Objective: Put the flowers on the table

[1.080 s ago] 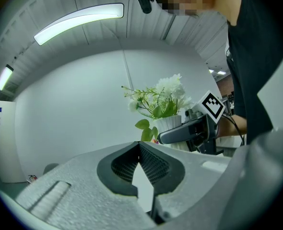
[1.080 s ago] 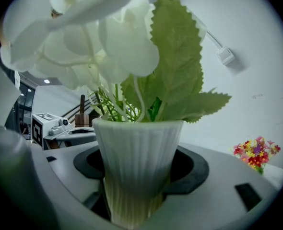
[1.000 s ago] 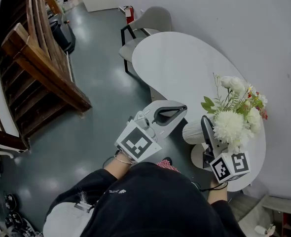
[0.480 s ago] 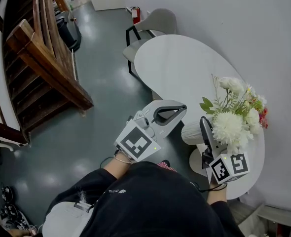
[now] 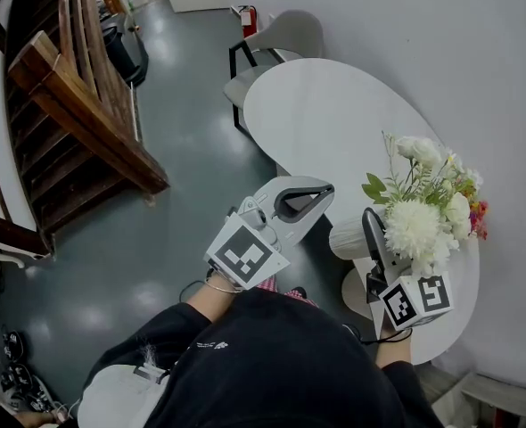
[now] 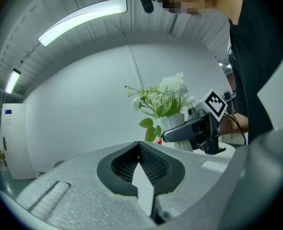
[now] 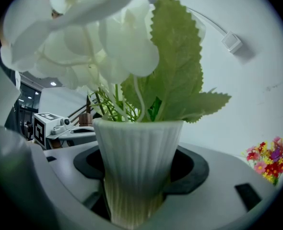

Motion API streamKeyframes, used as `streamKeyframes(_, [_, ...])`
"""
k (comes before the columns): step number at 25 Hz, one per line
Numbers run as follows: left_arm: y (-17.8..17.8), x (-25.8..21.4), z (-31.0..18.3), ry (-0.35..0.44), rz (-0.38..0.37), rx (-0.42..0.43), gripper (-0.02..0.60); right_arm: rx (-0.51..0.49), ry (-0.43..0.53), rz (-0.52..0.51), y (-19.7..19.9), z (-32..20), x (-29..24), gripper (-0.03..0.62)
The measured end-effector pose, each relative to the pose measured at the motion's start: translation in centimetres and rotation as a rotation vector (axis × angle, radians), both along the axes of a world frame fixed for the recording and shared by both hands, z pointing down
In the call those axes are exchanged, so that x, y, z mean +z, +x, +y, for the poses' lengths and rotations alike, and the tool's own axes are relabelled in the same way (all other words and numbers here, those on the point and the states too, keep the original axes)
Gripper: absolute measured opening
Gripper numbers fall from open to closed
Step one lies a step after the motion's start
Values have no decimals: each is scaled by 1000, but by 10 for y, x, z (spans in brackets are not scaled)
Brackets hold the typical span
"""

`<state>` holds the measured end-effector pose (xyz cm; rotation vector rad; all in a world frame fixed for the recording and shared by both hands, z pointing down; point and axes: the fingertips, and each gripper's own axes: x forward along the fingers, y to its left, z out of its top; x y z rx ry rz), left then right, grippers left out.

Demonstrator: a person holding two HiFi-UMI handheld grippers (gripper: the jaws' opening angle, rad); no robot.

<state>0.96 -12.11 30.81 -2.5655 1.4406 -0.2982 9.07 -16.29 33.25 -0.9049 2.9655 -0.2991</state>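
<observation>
Slightly raised since the earlier frame, the left claw (image 5: 322, 193) is held shut and empty, while the ribbed vase of flowers (image 5: 345, 239) is clamped in the right claw (image 5: 363, 232) at the white desk (image 5: 334, 123)'s near edge, so lowering and release are judged due.

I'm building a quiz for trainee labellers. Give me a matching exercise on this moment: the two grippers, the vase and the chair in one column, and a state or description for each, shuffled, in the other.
Column one
1. left gripper
2. right gripper
3. vase
4. chair

Column two
A. grey, at the far end of the table
B. jaws together, nothing between them
C. white and ribbed, holds flowers
D. jaws closed on the vase

Pairs: 1-B, 2-D, 3-C, 4-A
</observation>
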Motion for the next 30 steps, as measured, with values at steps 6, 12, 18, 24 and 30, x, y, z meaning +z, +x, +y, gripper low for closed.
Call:
streamKeyframes(6, [1,0,-4,5,-5,27,-2,21,5,-4,0,-2,0,341])
streamKeyframes(12, [0,0,-8,8,5,62,-2,50,4,1,-2,-1,1,342])
streamKeyframes(18, [-1,-1,-12,8,14,108,-2,94,2,9,-2,0,-2,341])
streamKeyframes(24, [0,-2,-15,6,16,157,-2,140,1,13,-1,0,-3,341])
streamKeyframes(30, [-2,-6,-15,7,16,199,-2,174,-4,16,-4,3,-6,342])
